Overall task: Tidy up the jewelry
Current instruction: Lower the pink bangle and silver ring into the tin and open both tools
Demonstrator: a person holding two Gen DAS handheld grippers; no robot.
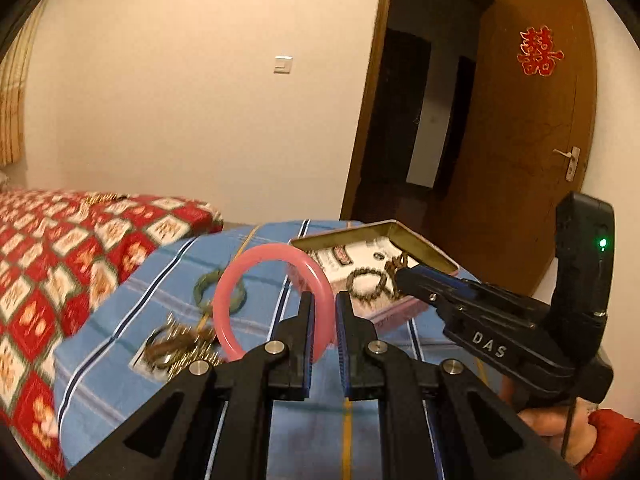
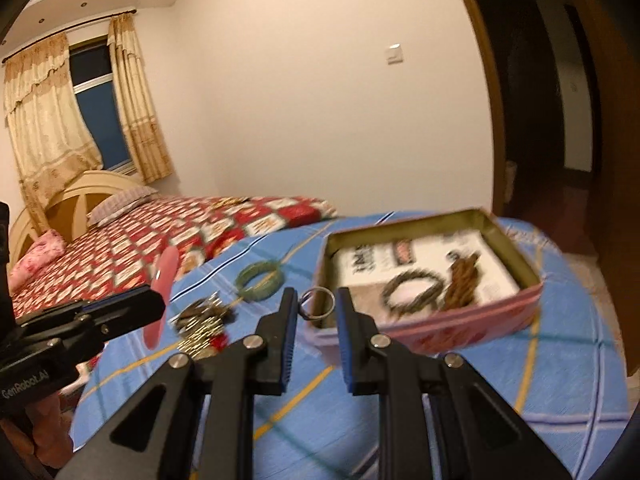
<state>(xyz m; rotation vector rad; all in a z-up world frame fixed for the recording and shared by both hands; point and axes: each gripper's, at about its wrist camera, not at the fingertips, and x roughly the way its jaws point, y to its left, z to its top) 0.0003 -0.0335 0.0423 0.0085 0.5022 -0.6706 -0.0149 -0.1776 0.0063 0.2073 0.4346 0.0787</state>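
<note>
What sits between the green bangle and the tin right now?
Only bare blue striped cloth lies between the green bangle and the tin, clearest in the right wrist view.

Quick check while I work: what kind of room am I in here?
A home bedroom, most likely. A bed with a red patterned quilt and a pillow stands beside the blue cloth-covered surface you work on, a curtained window behind it, and a wooden door opens onto a hallway.

Left tool (image 1: 322, 306) clamped, right tool (image 2: 316, 304) parted
</note>
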